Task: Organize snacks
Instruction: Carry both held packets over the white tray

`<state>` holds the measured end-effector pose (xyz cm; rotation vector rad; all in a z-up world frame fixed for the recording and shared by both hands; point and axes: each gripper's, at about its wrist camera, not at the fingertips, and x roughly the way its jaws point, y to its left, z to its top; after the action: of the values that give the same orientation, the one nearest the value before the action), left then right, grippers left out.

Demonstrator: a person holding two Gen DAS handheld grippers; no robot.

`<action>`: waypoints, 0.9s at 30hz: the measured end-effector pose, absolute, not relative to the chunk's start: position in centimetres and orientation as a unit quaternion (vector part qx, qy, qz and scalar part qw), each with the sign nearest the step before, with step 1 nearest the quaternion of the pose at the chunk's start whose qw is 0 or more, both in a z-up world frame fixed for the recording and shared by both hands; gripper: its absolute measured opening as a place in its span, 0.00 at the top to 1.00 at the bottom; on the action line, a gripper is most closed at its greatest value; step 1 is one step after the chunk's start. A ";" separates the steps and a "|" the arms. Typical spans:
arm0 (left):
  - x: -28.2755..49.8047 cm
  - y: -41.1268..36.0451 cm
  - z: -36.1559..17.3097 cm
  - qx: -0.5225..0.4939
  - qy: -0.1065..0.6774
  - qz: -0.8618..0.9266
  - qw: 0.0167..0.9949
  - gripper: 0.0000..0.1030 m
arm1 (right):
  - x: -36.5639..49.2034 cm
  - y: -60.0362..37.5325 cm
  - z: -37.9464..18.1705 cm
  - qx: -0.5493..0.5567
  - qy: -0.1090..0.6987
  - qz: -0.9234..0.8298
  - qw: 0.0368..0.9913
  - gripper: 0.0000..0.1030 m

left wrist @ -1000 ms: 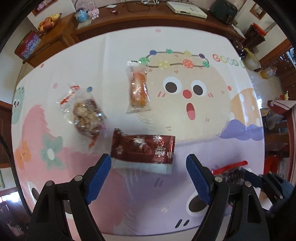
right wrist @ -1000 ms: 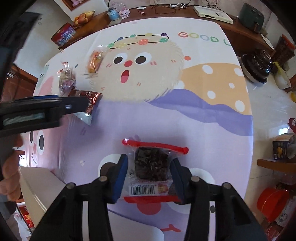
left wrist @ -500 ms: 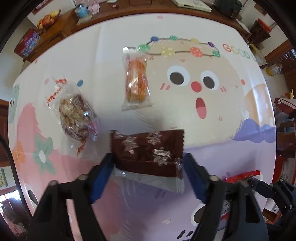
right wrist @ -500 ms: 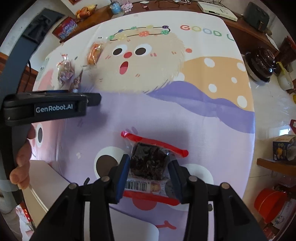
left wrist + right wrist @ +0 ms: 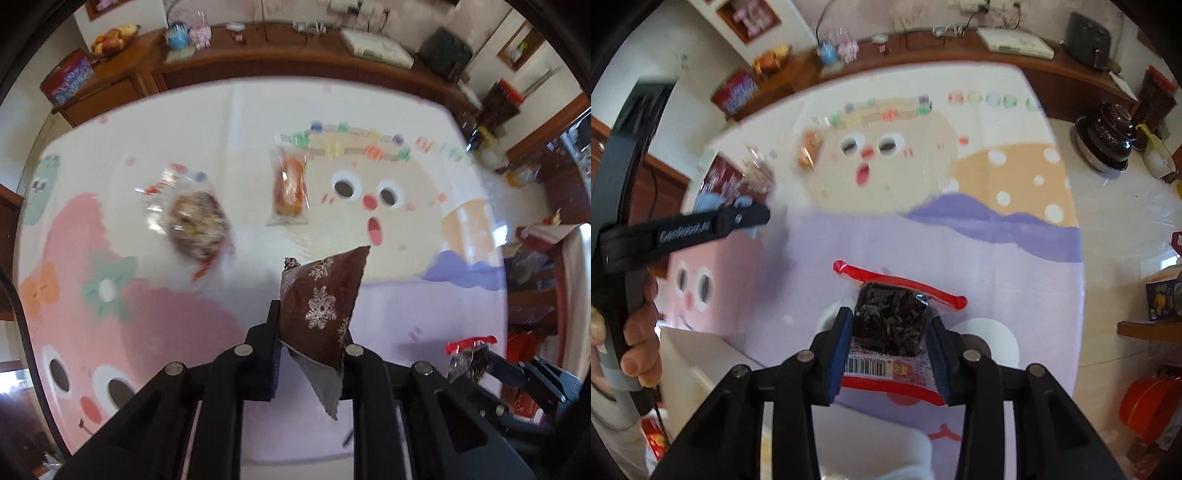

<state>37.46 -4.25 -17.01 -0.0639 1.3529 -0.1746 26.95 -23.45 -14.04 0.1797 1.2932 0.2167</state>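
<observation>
Now the left tongs (image 5: 310,343), closing, pinch a brown snowflake-printed foil packet (image 5: 325,299) at lower centre; the right tongs (image 5: 892,350), closing, clamp a red-edged clear packet of dark snack (image 5: 890,321).

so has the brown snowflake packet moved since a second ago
Yes. The brown snowflake packet lay flat on the tablecloth; now it is pinched upright in the closing left gripper.
</observation>
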 end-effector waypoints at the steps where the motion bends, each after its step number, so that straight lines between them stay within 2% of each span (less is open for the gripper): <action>1: 36.7 -3.8 -15.6 -0.034 0.614 -0.085 0.784 0.87 | 26.5 -23.6 -13.1 0.088 0.590 0.102 0.796 0.62; 8: 27.2 -0.2 -5.3 -0.016 0.530 -0.108 0.841 0.87 | 20.1 -23.0 -4.6 0.116 0.506 0.139 0.844 0.62; 14: 19.1 1.3 -0.9 0.021 0.475 -0.098 0.875 0.87 | 13.3 -20.9 -1.5 0.121 0.465 0.168 0.861 0.62; 19: 13.4 2.1 -0.3 0.031 0.446 -0.090 0.890 0.86 | 8.4 -19.4 -0.9 0.118 0.436 0.166 0.877 0.62; 27: 7.1 2.9 -2.8 0.017 0.441 -0.075 0.894 0.86 | 3.2 -17.7 -1.2 0.117 0.399 0.153 0.896 0.62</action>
<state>7.10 2.87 -2.77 0.0351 0.9145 -0.1563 3.16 -17.74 -1.24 0.2419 0.8268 0.3176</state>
